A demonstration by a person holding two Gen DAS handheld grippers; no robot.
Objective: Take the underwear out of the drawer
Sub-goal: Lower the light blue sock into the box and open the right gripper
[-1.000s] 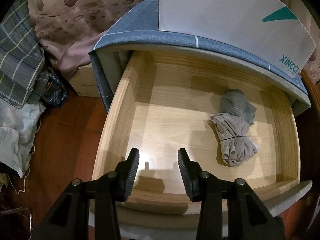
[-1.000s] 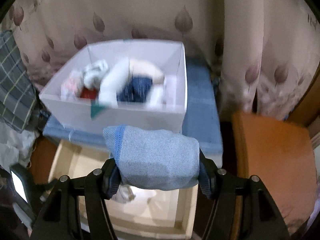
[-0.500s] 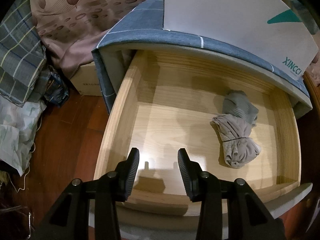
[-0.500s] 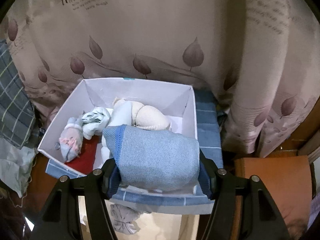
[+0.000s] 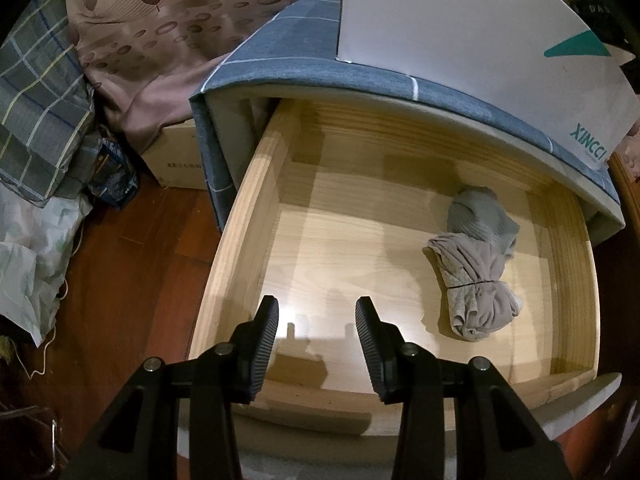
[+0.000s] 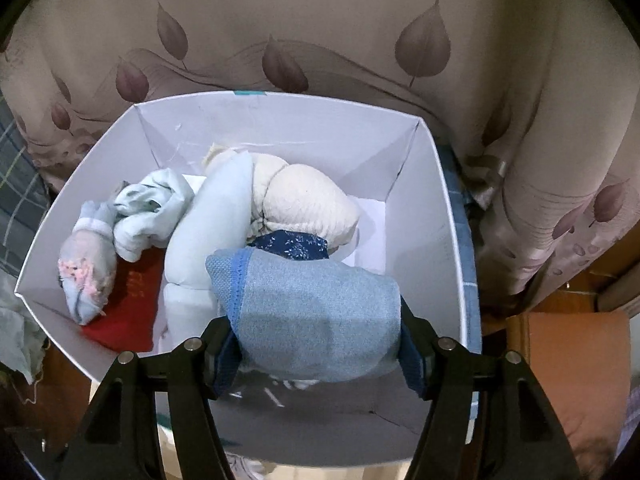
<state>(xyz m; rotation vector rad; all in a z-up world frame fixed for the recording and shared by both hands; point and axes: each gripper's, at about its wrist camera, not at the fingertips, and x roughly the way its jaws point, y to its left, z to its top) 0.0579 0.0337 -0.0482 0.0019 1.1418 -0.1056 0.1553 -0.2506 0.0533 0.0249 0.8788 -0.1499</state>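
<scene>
My right gripper (image 6: 316,332) is shut on a rolled light-blue underwear bundle (image 6: 316,312) and holds it over the white box (image 6: 448,248), which holds several rolled garments (image 6: 304,200). My left gripper (image 5: 316,320) is open and empty above the front of the open wooden drawer (image 5: 240,248). In the drawer, at the right, lie a beige rolled underwear bundle (image 5: 476,292) and a grey one (image 5: 480,216) touching it behind.
The white box (image 5: 460,40) stands on the blue fabric-covered cabinet top (image 5: 280,60) above the drawer. A leaf-patterned curtain (image 6: 320,32) hangs behind. A cardboard box (image 5: 176,160), plaid cloth (image 5: 36,112) and bags lie on the red-brown floor at left. An orange-brown seat (image 6: 576,368) is at right.
My right gripper has carried the light-blue bundle up from over the drawer and forward over the white box. My left gripper has shifted slightly left and stays open.
</scene>
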